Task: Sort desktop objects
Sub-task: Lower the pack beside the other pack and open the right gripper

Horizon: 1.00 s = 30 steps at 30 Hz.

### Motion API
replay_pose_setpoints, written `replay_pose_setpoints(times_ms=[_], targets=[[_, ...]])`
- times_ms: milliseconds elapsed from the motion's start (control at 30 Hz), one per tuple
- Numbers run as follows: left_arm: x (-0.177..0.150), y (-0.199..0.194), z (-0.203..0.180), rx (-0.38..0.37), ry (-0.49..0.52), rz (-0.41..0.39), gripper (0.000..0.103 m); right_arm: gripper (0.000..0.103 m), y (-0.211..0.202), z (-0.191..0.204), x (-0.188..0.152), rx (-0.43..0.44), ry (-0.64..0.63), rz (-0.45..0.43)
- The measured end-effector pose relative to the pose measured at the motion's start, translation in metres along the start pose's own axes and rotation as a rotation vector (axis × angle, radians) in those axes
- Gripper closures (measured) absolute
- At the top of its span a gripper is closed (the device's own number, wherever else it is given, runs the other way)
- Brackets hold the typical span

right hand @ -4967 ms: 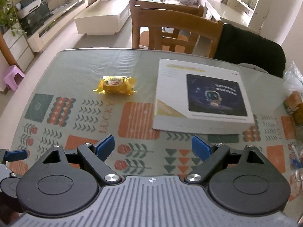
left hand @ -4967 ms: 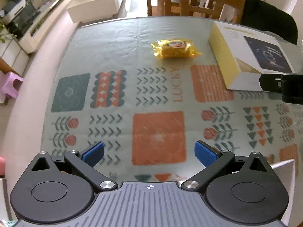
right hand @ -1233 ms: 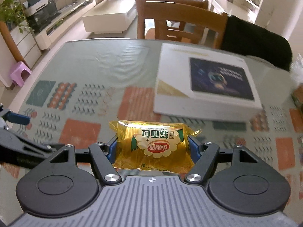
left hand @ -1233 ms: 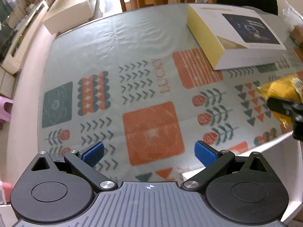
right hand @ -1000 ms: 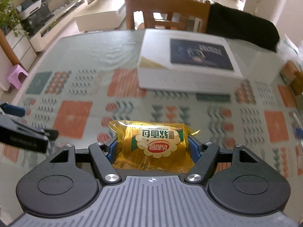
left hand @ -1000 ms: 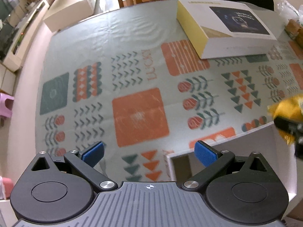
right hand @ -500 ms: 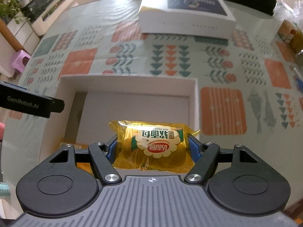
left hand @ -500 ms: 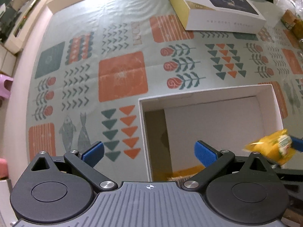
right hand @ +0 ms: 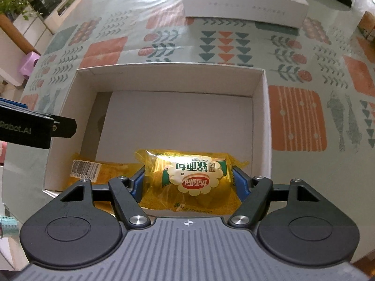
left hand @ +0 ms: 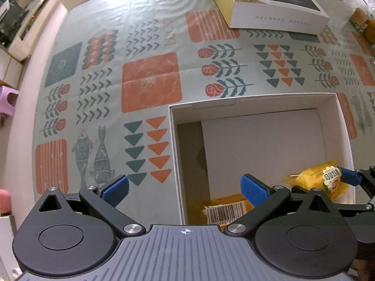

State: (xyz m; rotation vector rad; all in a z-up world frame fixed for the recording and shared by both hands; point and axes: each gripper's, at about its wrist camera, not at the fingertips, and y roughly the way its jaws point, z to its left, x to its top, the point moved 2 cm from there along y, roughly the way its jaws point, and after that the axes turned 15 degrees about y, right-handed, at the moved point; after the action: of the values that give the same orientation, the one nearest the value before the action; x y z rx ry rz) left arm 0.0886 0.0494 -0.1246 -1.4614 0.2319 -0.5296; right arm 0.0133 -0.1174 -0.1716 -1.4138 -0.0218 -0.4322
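Note:
My right gripper (right hand: 188,182) is shut on a yellow bread packet (right hand: 189,178) and holds it over the near end of an open white box (right hand: 168,70). The packet also shows in the left wrist view (left hand: 318,179), at the box's near right corner (left hand: 342,126). A second yellow packet with a barcode (right hand: 93,168) lies inside the box at its near left, and shows in the left wrist view (left hand: 225,209). My left gripper (left hand: 184,188) is open and empty, above the box's left wall.
A white and yellow product box (left hand: 269,2) lies at the far side of the patterned tablecloth (left hand: 150,79). Snack packs (left hand: 361,21) sit at the far right edge. The left gripper's finger (right hand: 37,126) reaches in at the box's left side.
Both grippers have moved forward over the white box. The right gripper has carried the yellow packet lower, into the box's near end.

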Motion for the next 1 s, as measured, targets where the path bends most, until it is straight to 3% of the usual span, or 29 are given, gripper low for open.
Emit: replay_pose_setpoints(times_ms=[367, 500, 733, 1000], targets=[[0.001, 0.004, 0.005, 0.007, -0.009, 0.021, 0.0, 0.012, 0.029, 0.005, 0.005, -0.007, -0.006, 0.042], [0.002, 0.006, 0.004, 0.002, -0.001, 0.024, 0.0, 0.007, 0.031, 0.007, 0.004, -0.017, -0.016, 0.044], [0.003, 0.005, 0.0, -0.007, 0.004, 0.017, 0.0, 0.0, 0.013, 0.006, 0.007, 0.001, -0.012, 0.041], [0.0, -0.003, -0.001, -0.026, -0.013, 0.006, 0.0, 0.0, -0.025, -0.007, 0.011, 0.002, 0.002, -0.003]])
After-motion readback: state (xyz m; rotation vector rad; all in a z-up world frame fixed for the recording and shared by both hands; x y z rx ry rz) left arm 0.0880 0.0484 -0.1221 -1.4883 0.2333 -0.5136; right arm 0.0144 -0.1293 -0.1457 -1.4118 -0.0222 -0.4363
